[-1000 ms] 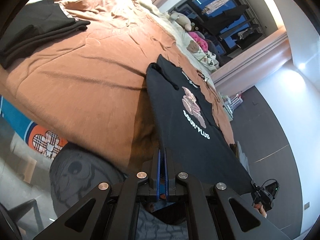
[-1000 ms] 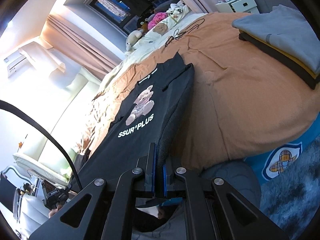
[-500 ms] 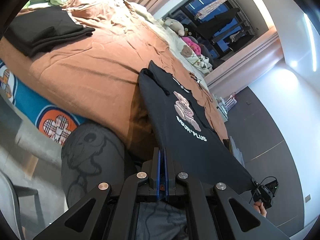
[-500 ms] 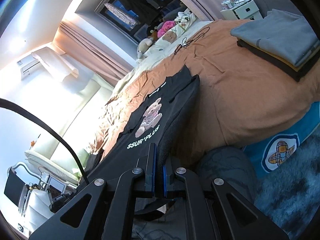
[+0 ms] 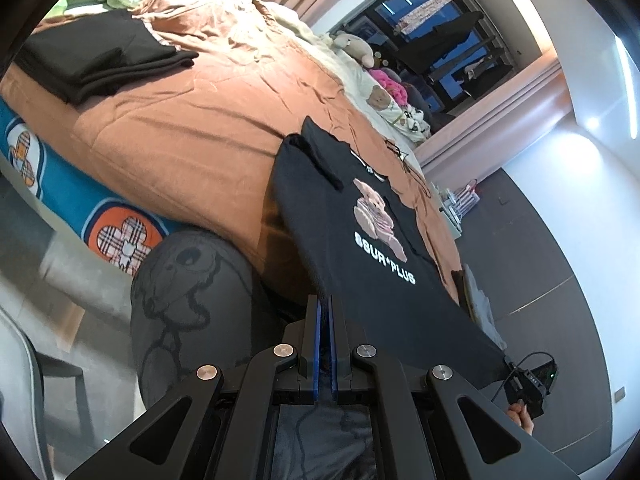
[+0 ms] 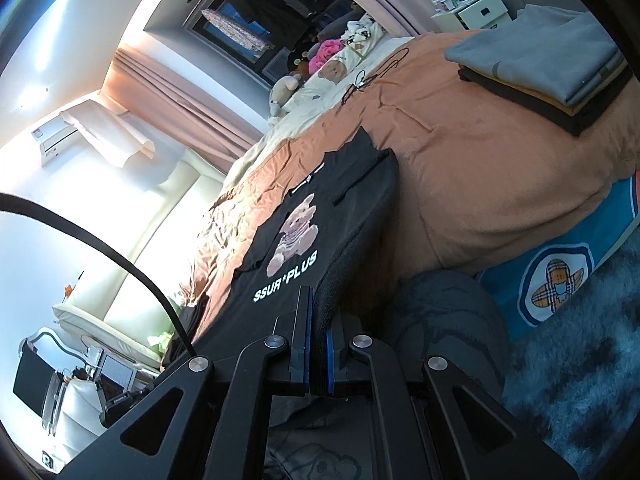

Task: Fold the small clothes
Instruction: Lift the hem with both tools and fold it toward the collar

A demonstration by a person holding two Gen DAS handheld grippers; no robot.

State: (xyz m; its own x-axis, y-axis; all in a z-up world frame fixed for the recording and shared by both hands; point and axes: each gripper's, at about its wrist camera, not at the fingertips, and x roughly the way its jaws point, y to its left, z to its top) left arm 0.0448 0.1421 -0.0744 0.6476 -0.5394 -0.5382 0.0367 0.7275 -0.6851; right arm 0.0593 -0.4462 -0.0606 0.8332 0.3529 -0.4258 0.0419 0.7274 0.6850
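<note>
A black T-shirt (image 5: 360, 264) with a bear print and white lettering lies face up on the brown bedspread (image 5: 200, 136). Its collar end rests on the bed, and its hem end hangs taut past the bed's edge. My left gripper (image 5: 325, 312) is shut on one hem corner. In the right wrist view the same T-shirt (image 6: 352, 216) runs down into my right gripper (image 6: 316, 320), which is shut on the other hem corner. Both long sides of the shirt look folded inward.
A stack of folded dark clothes (image 5: 100, 60) sits on one side of the bed, and a grey, yellow and black folded stack (image 6: 540, 68) on the other. Plush toys (image 6: 328, 60) lie by the window. The person's knee (image 5: 192, 280) is against the bed's edge. A fluffy rug (image 6: 580, 340) covers the floor.
Both grippers drew back from the bed with the hem held, so the shirt slid toward the edge. More of the bed's blue side and the knee now show.
</note>
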